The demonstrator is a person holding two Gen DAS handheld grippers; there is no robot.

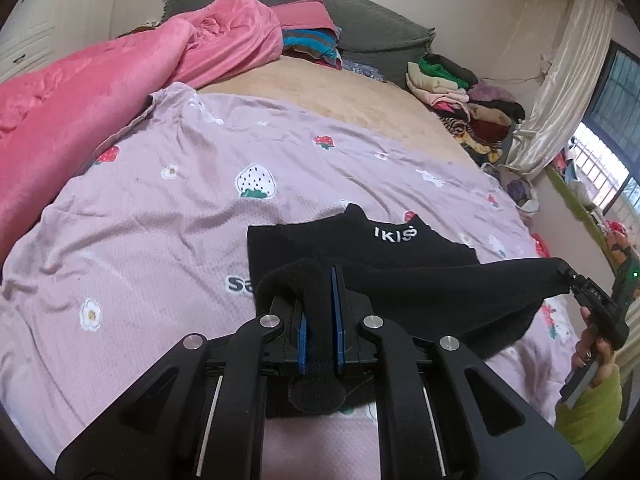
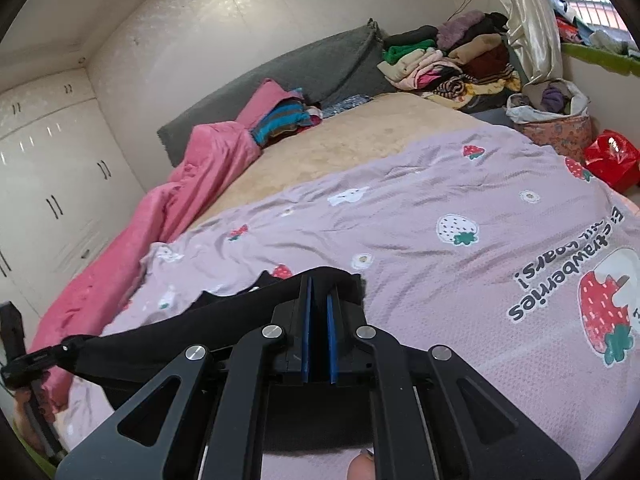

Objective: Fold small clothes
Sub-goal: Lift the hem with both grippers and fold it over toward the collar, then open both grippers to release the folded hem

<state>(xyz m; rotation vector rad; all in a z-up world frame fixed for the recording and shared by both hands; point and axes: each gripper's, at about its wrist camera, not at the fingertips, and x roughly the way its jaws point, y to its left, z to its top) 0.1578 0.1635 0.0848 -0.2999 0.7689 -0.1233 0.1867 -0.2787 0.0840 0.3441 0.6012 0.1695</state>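
On the lilac strawberry sheet (image 1: 168, 216), with bare bedding spreading wide toward the pink blanket (image 1: 80, 92), a black garment (image 1: 420, 280) (white lettering on it) hangs stretched between the left gripper (image 1: 320, 304) and right gripper (image 2: 319, 312), each pinching an end.

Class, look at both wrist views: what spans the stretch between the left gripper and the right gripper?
A black garment stretches taut between them, pinched by the left gripper and the right gripper at either end, above the lilac strawberry sheet. Both views show it.
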